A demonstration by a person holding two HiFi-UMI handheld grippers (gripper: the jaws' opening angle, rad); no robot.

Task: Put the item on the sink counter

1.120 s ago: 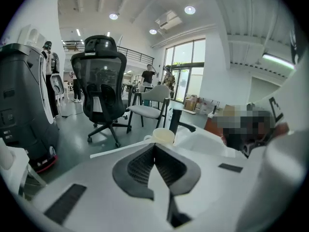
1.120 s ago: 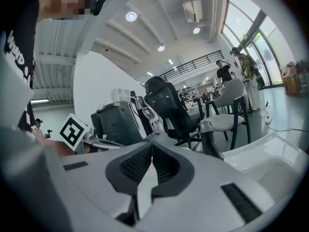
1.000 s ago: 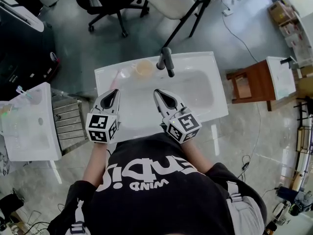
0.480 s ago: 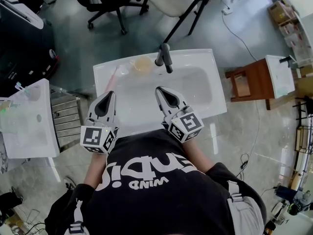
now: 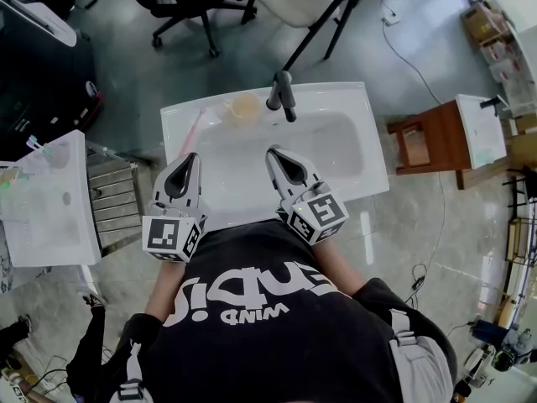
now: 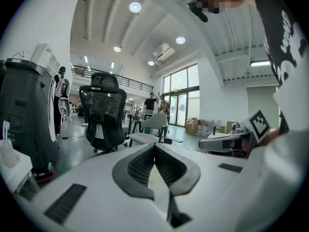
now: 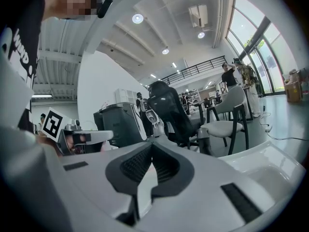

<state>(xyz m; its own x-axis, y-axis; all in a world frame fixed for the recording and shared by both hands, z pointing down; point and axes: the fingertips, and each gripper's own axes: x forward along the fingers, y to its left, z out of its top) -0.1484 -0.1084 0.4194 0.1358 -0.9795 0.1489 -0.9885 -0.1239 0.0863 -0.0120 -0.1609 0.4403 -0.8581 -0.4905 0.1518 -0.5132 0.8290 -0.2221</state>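
A white sink point(image 5: 352, 170) lies below me, its dark faucet point(image 5: 283, 96) at the back rim. On the back ledge, left of the faucet, stand an amber translucent cup point(image 5: 245, 107) and a pink toothbrush point(image 5: 194, 129). My left gripper point(image 5: 191, 157) hovers over the sink's front left, shut and holding nothing. My right gripper point(image 5: 273, 152) hangs over the basin's front middle, also shut and empty. Both are well short of the cup. The left gripper view shows its closed tips point(image 6: 154, 145) and the right gripper point(image 6: 227, 142) beside it; the right gripper view shows its own closed tips point(image 7: 152, 144).
A second white basin point(image 5: 42, 212) and a metal rack point(image 5: 117, 201) stand at the left. At the right are a wooden stool point(image 5: 430, 143) and a white unit point(image 5: 482, 130). Office chairs point(image 5: 289, 2) stand beyond the sink. Another person's leg point(image 5: 84, 347) shows at bottom left.
My left gripper has drawn back and a little left, toward my body. The right gripper has barely moved. Both stayed shut.
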